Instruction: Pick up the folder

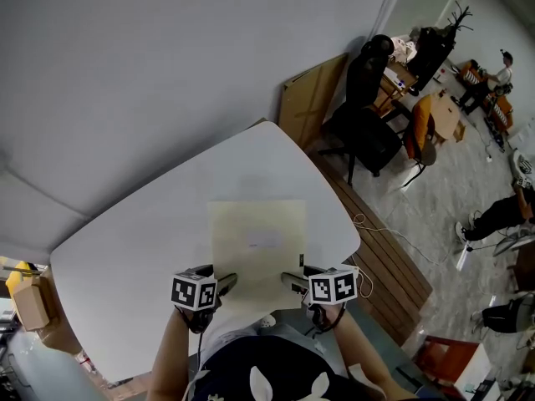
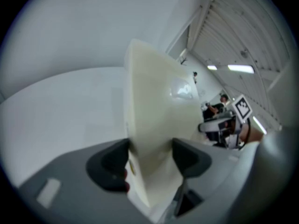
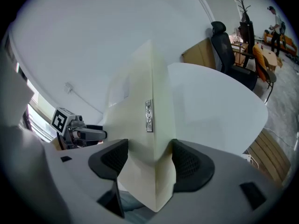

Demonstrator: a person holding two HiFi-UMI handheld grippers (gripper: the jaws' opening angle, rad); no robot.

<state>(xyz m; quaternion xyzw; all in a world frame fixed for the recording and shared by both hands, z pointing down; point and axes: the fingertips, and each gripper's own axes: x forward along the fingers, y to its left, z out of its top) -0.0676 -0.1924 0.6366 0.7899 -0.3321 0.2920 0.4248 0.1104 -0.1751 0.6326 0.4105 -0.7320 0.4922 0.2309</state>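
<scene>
A pale cream folder [image 1: 257, 245] is held over the near part of the white table [image 1: 134, 249]. My left gripper [image 1: 219, 286] is shut on its near left edge, and my right gripper [image 1: 292, 284] is shut on its near right edge. In the left gripper view the folder [image 2: 156, 106] stands on edge between the two dark pads [image 2: 112, 164]. The right gripper view shows the folder [image 3: 140, 111] pinched the same way, with a small metal clasp [image 3: 148, 115] on its face. The other gripper's marker cube [image 3: 61, 119] appears at the left there.
A grey wall rises behind the table. To the right are a leaning cardboard sheet [image 1: 311, 98], black office chairs [image 1: 364, 115], a wooden bench [image 1: 384, 261] and a cable on the floor. People sit at desks [image 1: 443, 115] farther off. A box [image 1: 29, 303] lies at the left.
</scene>
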